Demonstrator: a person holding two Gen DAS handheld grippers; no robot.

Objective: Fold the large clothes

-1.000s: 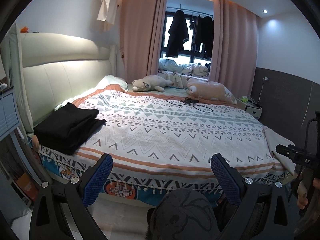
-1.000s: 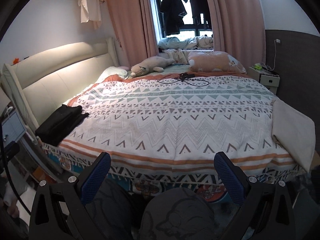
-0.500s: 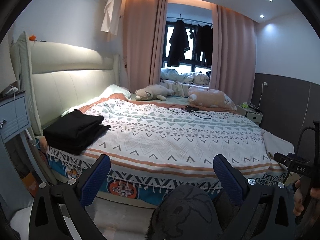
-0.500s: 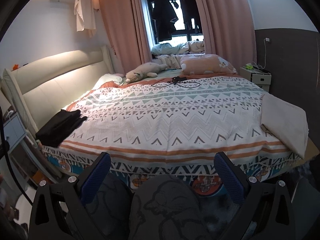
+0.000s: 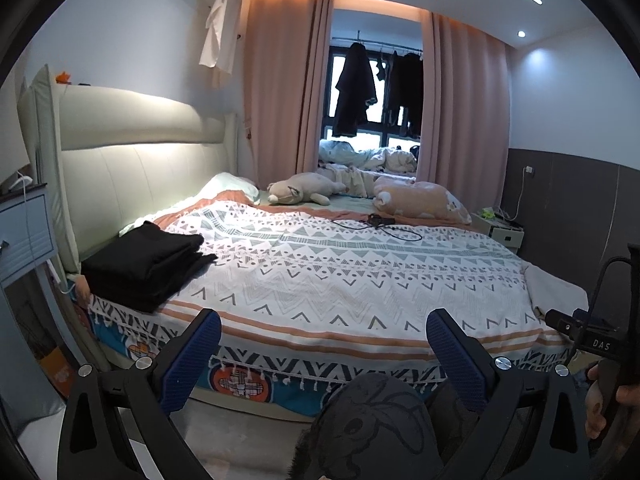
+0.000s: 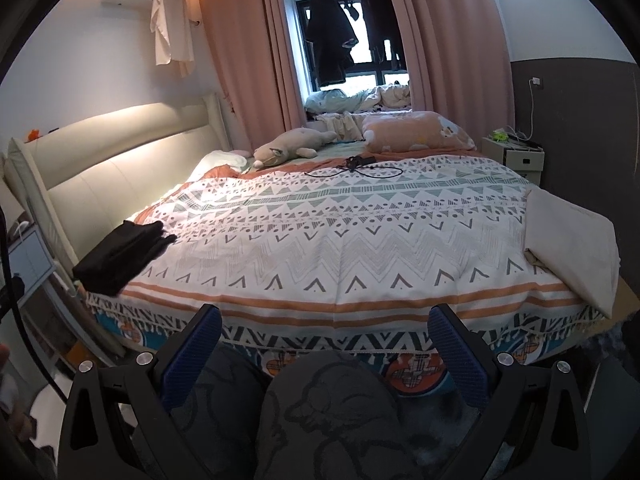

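Black folded clothes (image 5: 146, 266) sit stacked at the bed's (image 5: 360, 280) corner. Left claw (image 5: 320, 350) and right claw (image 6: 322, 346) hang released, empty. Recommend gripping the next garment by opposite edges.

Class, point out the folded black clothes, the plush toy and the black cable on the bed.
folded black clothes (image 5: 146, 266), left wrist view, top layer.
plush toy (image 6: 294, 145), right wrist view, its body.
black cable (image 6: 362, 168), right wrist view, loop on the bedspread.

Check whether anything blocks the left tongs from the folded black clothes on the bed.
Nothing visible does. The open left tongs face the bed's near edge, and the stack of folded black clothes lies exposed at its left corner.
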